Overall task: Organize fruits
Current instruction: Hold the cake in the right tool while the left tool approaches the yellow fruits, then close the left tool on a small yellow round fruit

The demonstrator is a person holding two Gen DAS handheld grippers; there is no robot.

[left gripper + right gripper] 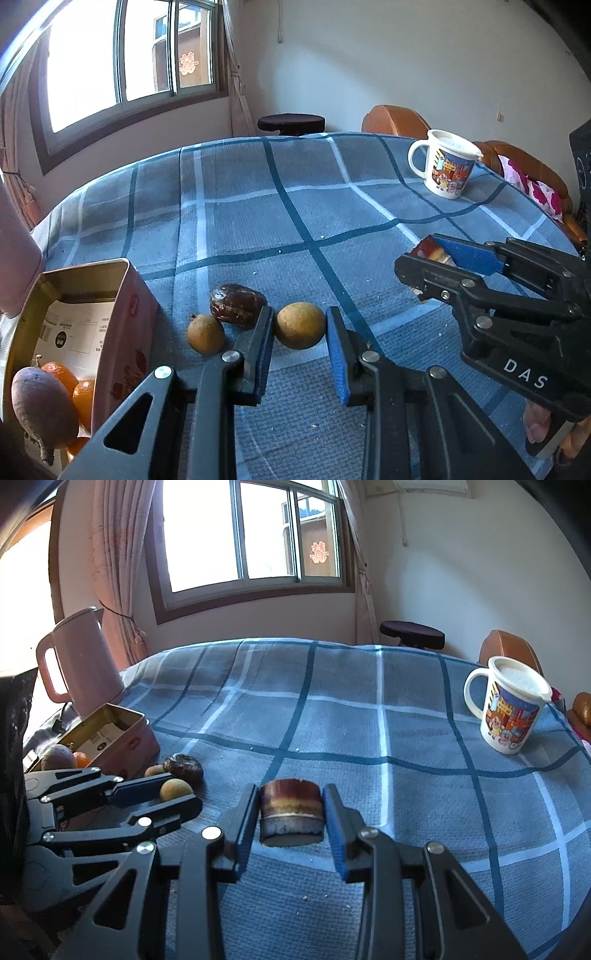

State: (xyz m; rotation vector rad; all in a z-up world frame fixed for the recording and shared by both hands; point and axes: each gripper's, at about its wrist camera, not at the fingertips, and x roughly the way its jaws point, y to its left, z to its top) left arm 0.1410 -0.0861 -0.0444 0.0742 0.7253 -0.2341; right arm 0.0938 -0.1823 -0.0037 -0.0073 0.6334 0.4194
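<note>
My left gripper [300, 328] has its jaws around a round yellow-brown fruit [300, 325] on the blue checked cloth, pads close to both sides. A smaller yellow-brown fruit [205, 334] and a dark brown wrinkled fruit [236, 304] lie just left of it. An open pink tin [122, 317] at the left holds oranges [83, 397] and a purple-brown root [42, 404]. My right gripper [290, 812] is shut on a layered red-and-yellow cylinder piece [290, 812], held above the cloth; it also shows in the left wrist view [430, 254].
A cartoon-printed white mug [508, 705] with a lid stands at the far right of the table. A pink kettle [79, 664] stands behind the tin at the left. A dark stool [412, 633] and orange chairs [397, 120] sit beyond the table's far edge.
</note>
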